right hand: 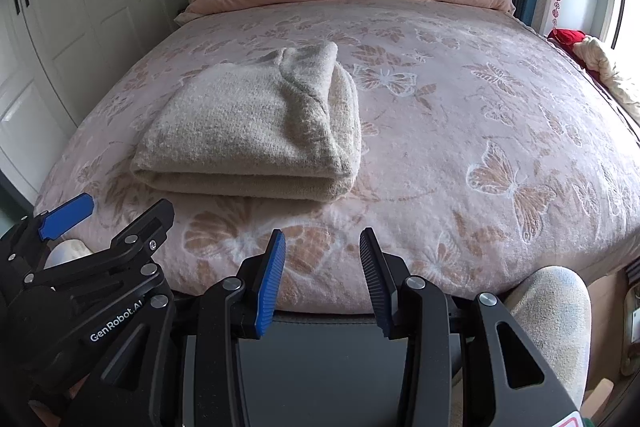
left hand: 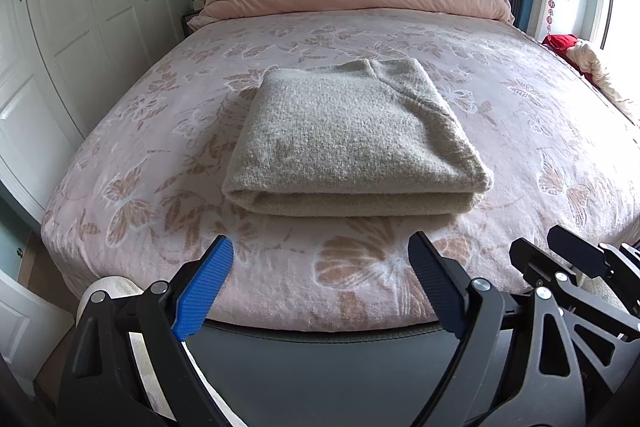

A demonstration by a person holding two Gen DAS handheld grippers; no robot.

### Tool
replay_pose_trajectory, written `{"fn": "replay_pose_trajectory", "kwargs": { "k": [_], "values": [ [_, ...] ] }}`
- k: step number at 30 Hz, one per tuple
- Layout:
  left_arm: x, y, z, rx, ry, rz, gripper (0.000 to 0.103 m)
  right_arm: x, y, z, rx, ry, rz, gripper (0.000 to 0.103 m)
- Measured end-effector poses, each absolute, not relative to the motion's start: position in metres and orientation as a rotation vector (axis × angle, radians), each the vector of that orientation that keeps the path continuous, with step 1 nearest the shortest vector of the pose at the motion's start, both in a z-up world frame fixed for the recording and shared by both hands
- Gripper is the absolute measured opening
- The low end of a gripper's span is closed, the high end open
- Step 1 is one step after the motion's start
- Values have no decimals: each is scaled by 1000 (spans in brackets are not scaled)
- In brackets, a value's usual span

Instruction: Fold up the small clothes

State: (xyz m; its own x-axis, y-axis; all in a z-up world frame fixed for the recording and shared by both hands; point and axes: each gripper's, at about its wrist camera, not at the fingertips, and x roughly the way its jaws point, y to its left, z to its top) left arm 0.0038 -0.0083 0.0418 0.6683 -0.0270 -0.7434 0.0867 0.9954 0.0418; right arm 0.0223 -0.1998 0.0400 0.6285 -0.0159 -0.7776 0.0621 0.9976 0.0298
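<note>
**One folded sweater on the bed, both claws empty**

One beige knit sweater (left hand: 352,143) lies folded into a thick, tidy rectangle on the pink butterfly-print bedspread (left hand: 520,131). I can see its rounded fold edge facing me, two layers stacked, with a seam running across the top layer toward its right side. The wool looks fuzzy, slightly greyer in patches.

From my left wrist camera the sweater sits in the middle of the frame, straight above my left gripper (left hand: 322,275), well apart from the blue pads. That claw stands wide, nothing between its fingers. My right gripper (right hand: 323,267) shows at the lower right of that same view.

From my right wrist camera the sweater is left of centre, up and to the left of the claw, again not touching. That gripper's jaws stand at a narrower gap and hold nothing; only bedspread shows between them. Both claws hang over the near edge of the bed.
</note>
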Motion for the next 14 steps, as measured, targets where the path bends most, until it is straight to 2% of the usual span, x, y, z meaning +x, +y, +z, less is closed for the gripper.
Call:
{"fn": "replay_pose_trajectory", "kwargs": {
  "k": [14],
  "values": [
    [3, -13, 41, 94, 842, -68, 86, 21, -198, 40, 62, 892, -58, 39]
  ]
}}
